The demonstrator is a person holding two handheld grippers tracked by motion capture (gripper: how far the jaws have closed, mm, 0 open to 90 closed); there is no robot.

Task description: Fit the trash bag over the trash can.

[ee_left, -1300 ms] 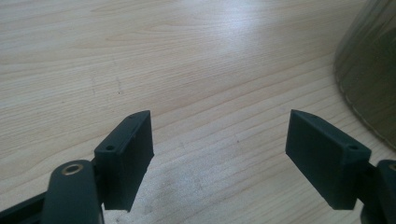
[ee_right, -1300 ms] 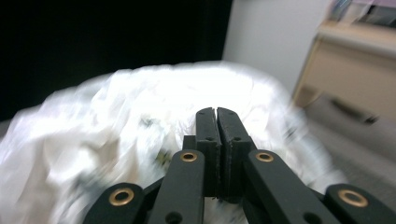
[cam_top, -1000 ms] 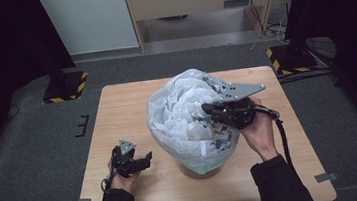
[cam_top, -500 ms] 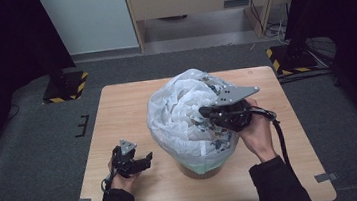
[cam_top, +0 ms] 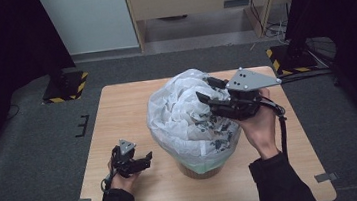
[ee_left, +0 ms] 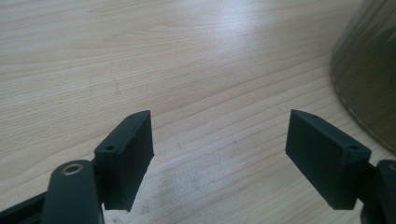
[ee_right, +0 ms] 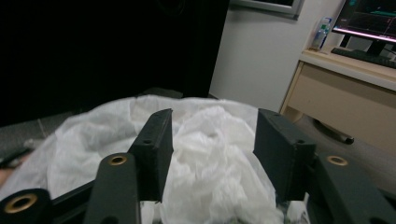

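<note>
Right tool [cam_top: 211, 91] lets go of the bag [cam_top: 188, 114]
Jaws just spread above plastic; left tool [cam_top: 142, 160] idle, spread, on worktop [cam_top: 117, 107]. Regrip lower, gently.

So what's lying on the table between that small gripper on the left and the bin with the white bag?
Nothing: the high view shows bare wood between the left gripper and the bin.

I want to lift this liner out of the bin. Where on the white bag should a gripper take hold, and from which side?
Grip the bunched, crumpled peak of the white bag from above: it stands highest and gives loose folds to pinch, while lower down the film stretches smooth over the bin. The right gripper, open, already hovers there.
</note>
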